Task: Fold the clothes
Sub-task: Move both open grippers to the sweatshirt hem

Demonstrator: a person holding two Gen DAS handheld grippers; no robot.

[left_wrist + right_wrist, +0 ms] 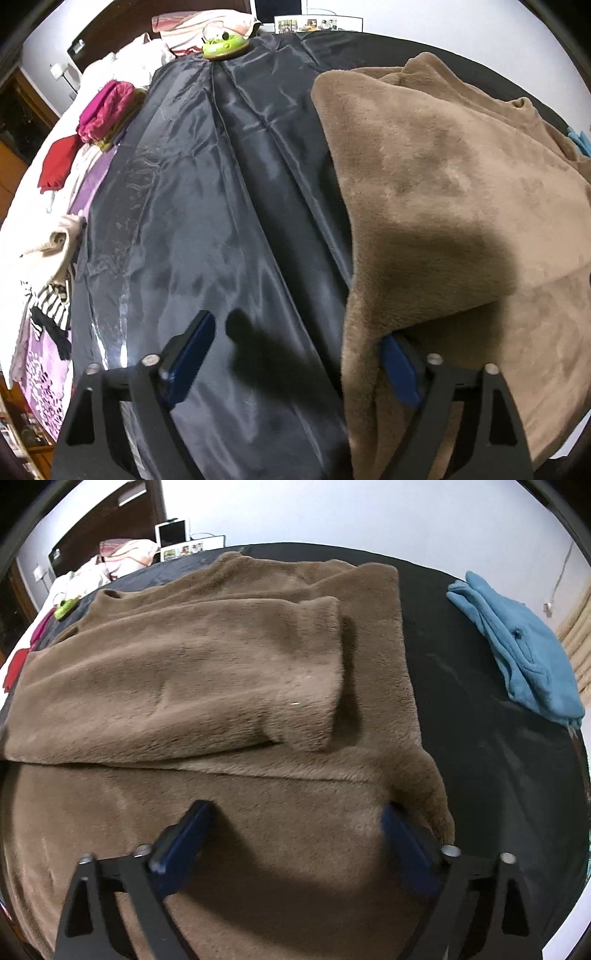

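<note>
A green round gadget [224, 46] sits at the far edge of the dark shiny sheet [207, 206]. Behind it stand a white-framed screen [277, 10] and a printed card [317, 25], against a pale wall [332, 513].

A plush brown sweater [207, 686] lies flat on dark sheeting, one sleeve [258, 672] folded across its body. Its near right corner is lifted. A folded blue fleece garment [524, 653] lies far right, well apart.

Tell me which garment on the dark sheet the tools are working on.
The brown fleece top, spread directly under both open tools with a sleeve folded across it. The blue garment lies apart, folded near the sheet's far right edge.
</note>
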